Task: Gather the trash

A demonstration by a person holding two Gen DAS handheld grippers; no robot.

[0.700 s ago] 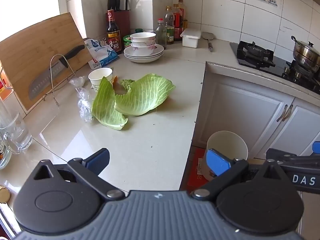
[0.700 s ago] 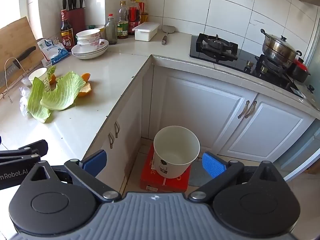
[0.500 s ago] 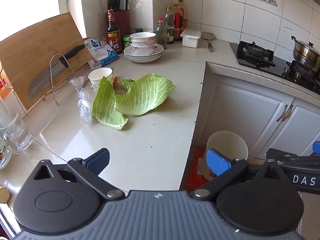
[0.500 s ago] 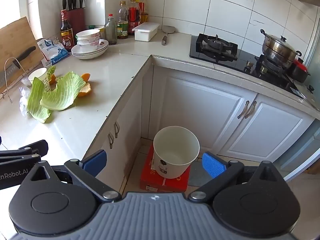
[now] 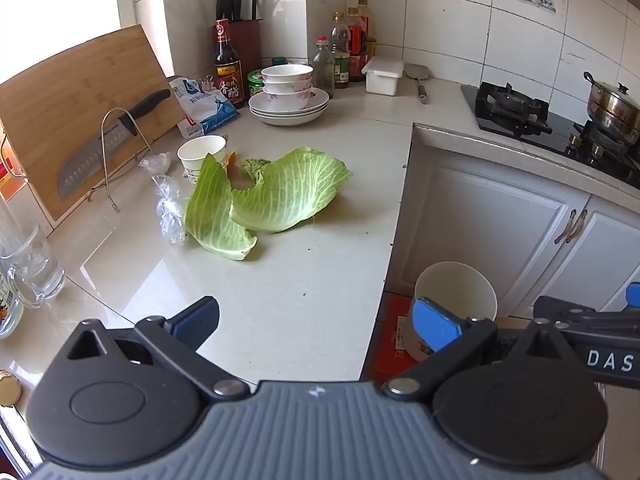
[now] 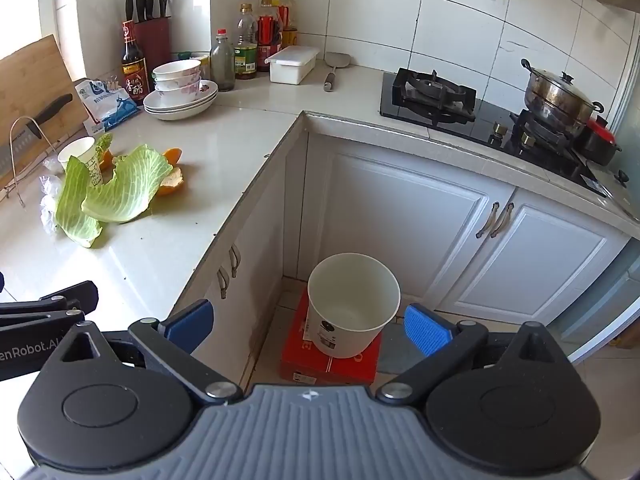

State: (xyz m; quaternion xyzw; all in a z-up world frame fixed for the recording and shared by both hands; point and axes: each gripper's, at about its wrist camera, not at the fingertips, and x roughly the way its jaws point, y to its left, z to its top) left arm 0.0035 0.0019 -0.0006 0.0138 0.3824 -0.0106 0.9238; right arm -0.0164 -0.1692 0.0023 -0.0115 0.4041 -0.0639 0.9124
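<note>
Two green cabbage leaves (image 5: 276, 192) (image 6: 120, 192) lie on the white counter (image 5: 320, 280), beside a paper cup (image 5: 200, 156) (image 6: 80, 152), crumpled clear plastic (image 5: 170, 212) and orange peel (image 6: 172, 180). A white bin (image 6: 352, 304) (image 5: 456, 292) stands on a red box (image 6: 332, 364) on the floor in the counter's corner. My left gripper (image 5: 316, 322) hangs open over the counter's near edge, well short of the leaves. Above the floor, my right gripper (image 6: 308, 322) is open and empty, with the bin seen between its fingers farther down.
A knife (image 5: 108, 140) leans on a wooden board (image 5: 72, 92) at the left. Stacked bowls and plates (image 5: 288, 96), bottles (image 5: 344, 56) and a knife block stand at the back. A glass mug (image 5: 28, 264) sits near left. Gas hob (image 6: 436, 96) with a steel pot (image 6: 560, 96) at right.
</note>
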